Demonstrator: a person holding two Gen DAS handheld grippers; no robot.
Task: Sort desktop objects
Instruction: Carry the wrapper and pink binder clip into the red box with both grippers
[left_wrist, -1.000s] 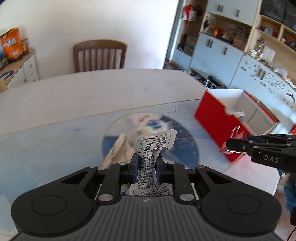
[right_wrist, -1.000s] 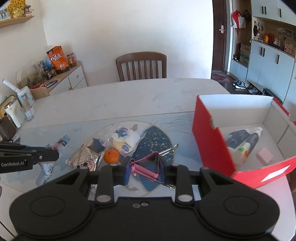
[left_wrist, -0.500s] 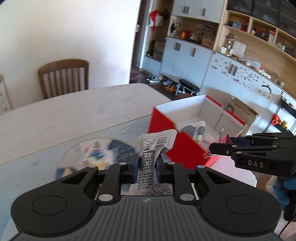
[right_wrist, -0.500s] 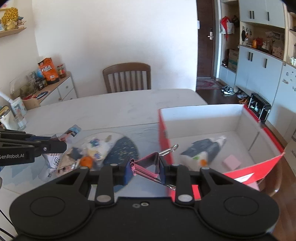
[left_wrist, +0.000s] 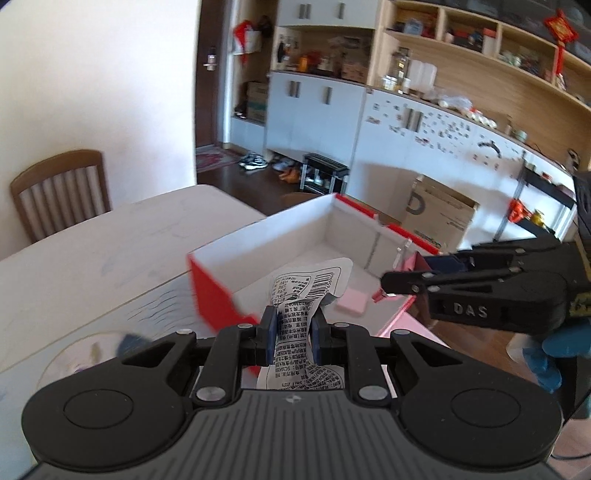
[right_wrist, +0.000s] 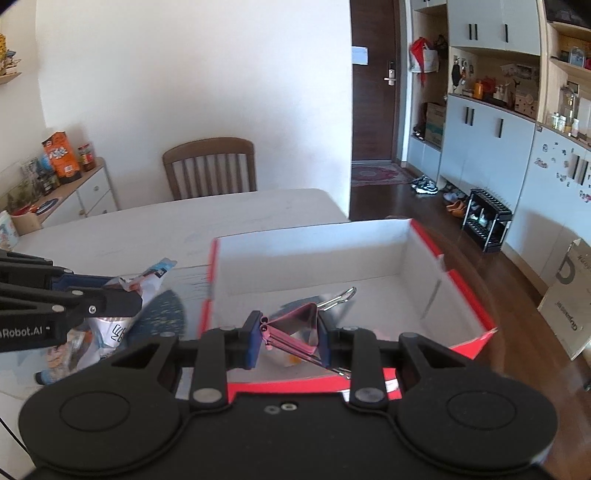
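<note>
My left gripper is shut on a white printed snack packet and holds it at the near left corner of the red box. My right gripper is shut on a pink binder clip and holds it above the near wall of the red box. The right gripper also shows in the left wrist view, over the box's right side. The left gripper also shows in the right wrist view, left of the box. A pink block lies inside the box.
Several snack packets lie on a round blue mat left of the box. The white table has a wooden chair at its far side. A cardboard carton stands on the floor beyond the box.
Both grippers have swung right, from over the mat to the red box, each carrying its object. The right gripper now hangs over the box's near wall.
</note>
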